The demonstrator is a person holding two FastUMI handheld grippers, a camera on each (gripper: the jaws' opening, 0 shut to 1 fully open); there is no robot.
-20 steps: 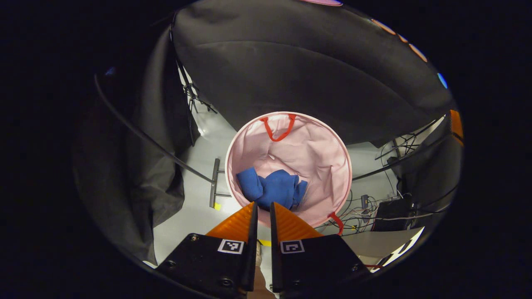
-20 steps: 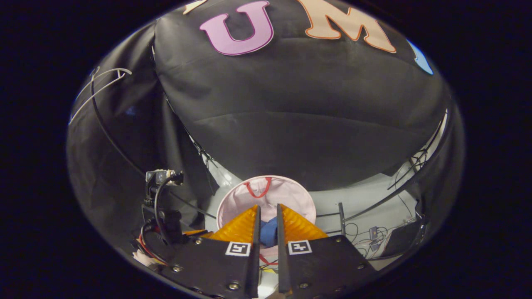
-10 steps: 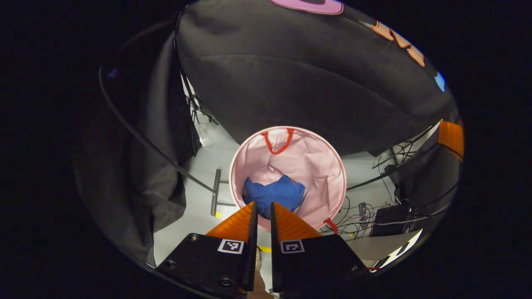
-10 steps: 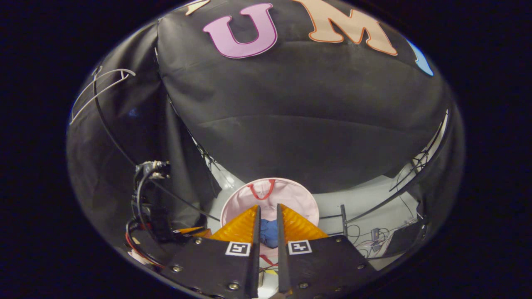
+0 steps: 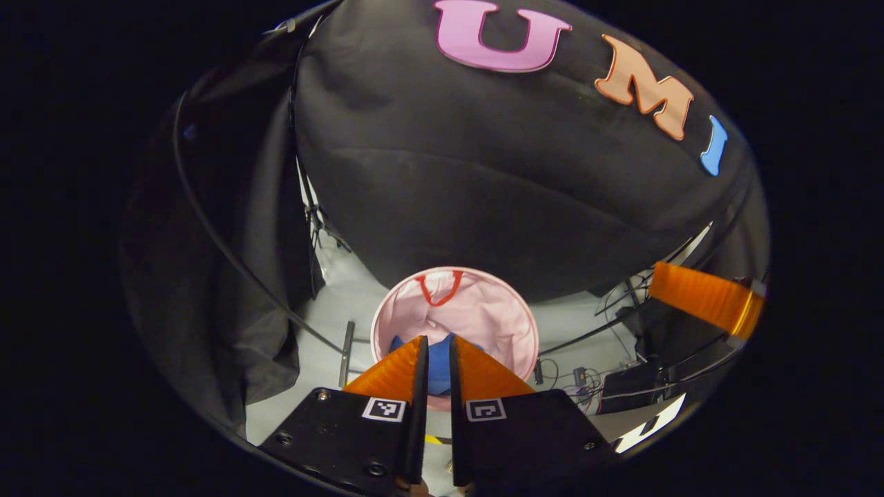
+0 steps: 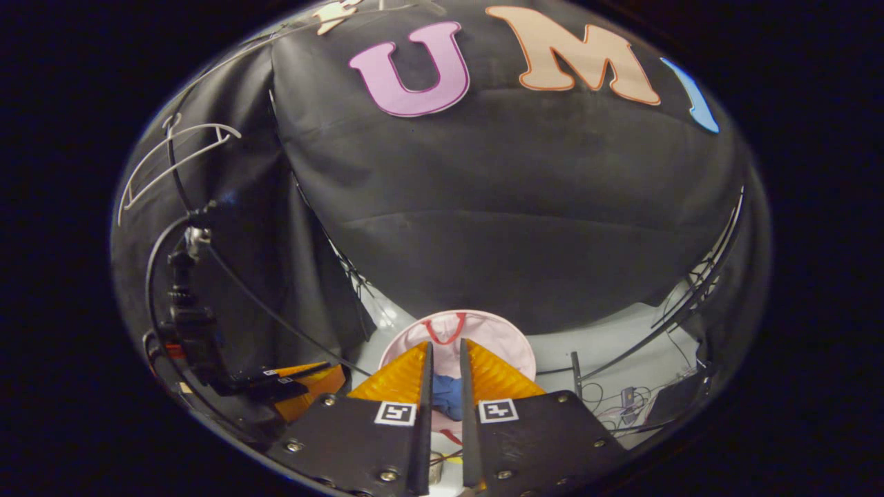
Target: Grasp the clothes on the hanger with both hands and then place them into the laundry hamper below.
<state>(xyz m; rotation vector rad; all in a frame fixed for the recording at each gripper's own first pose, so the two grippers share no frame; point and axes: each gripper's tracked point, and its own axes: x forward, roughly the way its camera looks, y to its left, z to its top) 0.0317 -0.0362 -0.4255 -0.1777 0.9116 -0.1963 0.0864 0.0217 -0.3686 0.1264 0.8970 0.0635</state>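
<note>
The black cloth wall (image 5: 483, 179) of the booth stands behind everything, and the pale floor (image 5: 324, 304) runs below it. On this floor stands the pink laundry hamper (image 5: 494, 310), round and open at the top, with a red handle (image 5: 438, 288) at its far rim; in the right gripper view the same hamper (image 6: 504, 338) is seen lower and farther off. The blue clothes (image 5: 439, 369) lie inside the hamper, at the bottom, and in the right gripper view the blue cloth (image 6: 447, 395) shows between the two fingers but well below them. A white hanger (image 6: 176, 155) hangs bare at the upper left in the right gripper view. The left gripper (image 5: 435, 345) is high above the hamper, its fingers almost together with only a thin gap, and nothing is held between them. The right gripper (image 6: 445, 348) is also above the hamper, its fingers with a narrow gap and holding nothing. Some cables (image 5: 587, 376) lie on the floor at the right of the hamper.
</note>
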